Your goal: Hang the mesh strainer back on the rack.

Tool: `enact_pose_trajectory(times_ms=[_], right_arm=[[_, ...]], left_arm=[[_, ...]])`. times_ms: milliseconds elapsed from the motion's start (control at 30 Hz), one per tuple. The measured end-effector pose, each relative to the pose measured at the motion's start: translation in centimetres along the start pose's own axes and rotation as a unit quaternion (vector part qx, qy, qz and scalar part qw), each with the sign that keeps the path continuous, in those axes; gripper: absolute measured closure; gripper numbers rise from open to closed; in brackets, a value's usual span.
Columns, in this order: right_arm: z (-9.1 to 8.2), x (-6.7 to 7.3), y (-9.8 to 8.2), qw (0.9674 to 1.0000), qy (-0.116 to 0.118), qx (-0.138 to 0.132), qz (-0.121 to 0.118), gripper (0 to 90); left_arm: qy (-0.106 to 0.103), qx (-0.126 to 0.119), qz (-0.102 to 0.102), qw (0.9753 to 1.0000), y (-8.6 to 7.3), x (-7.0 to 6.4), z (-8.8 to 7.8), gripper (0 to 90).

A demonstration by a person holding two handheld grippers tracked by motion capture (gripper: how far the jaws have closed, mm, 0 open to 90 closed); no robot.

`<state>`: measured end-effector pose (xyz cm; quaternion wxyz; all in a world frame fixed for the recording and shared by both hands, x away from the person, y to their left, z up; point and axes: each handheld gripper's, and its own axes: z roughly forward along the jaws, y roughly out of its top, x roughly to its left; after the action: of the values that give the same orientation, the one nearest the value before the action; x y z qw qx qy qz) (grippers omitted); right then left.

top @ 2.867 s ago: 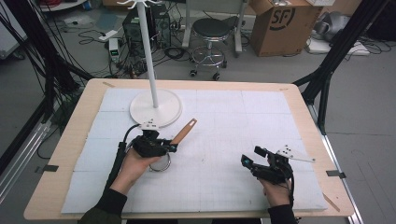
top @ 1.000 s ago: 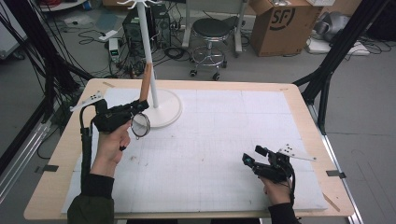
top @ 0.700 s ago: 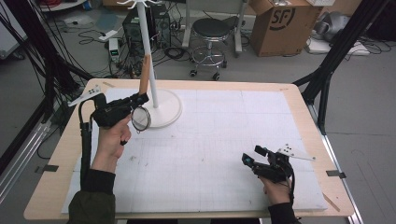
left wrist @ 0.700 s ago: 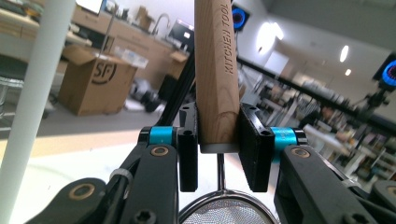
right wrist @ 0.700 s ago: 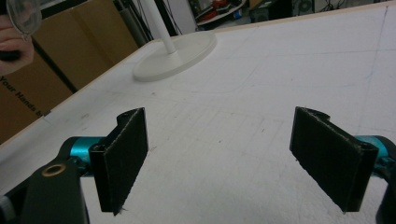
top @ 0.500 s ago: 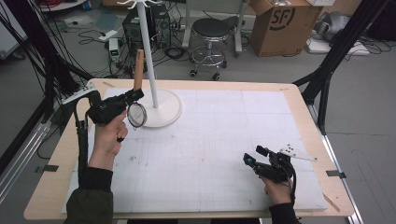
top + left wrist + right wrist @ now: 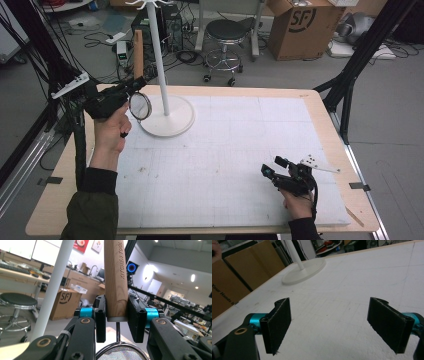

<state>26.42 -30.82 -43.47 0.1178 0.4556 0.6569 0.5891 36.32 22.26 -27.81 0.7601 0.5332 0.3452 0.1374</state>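
A small mesh strainer with a wooden handle (image 7: 138, 52) is held upright at the table's far left, its round sieve (image 7: 140, 106) hanging below. My left gripper (image 7: 131, 88) is shut on the handle (image 7: 115, 277), which is marked "KITCHEN TOOL" in the left gripper view, where the sieve rim (image 7: 117, 352) shows at the bottom. Just right of it stands a white hook stand (image 7: 159, 60) on a round base (image 7: 170, 117). My right gripper (image 7: 271, 167) rests near the table's front right, open, with nothing between its pads (image 7: 277, 323).
A white gridded mat (image 7: 235, 150) covers the wooden table (image 7: 320, 105). The stand's pole (image 7: 51, 287) rises close on the left of the left gripper. Behind the table are a stool (image 7: 227, 32), a cardboard box (image 7: 300, 25) and floor cables. Black frame legs (image 7: 350, 75) flank the table.
My left gripper has lifted the strainer off the mat, swung it left and up, and turned the handle upright beside the stand. The right gripper has stayed put.
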Motion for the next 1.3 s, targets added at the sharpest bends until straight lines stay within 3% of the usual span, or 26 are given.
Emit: enact_pose_trajectory(times_ms=[367,667,1300], right_arm=[[-0.1,0.0,-0.1,1.0000,0.000,0.000,0.003,18.3],[-0.2,-0.4,-0.1,0.9999,0.000,-0.006,0.008,18.3],[-0.6,-0.6,0.0,0.9997,0.001,-0.015,0.017,18.3]], left_arm=[[-0.004,-0.015,0.007,0.9999,1.8,0.0,0.8,71.3],[0.002,-0.012,0.011,0.9999,3.2,0.7,1.7,71.3],[0.002,-0.011,0.010,0.9999,4.6,1.3,3.3,71.3]])
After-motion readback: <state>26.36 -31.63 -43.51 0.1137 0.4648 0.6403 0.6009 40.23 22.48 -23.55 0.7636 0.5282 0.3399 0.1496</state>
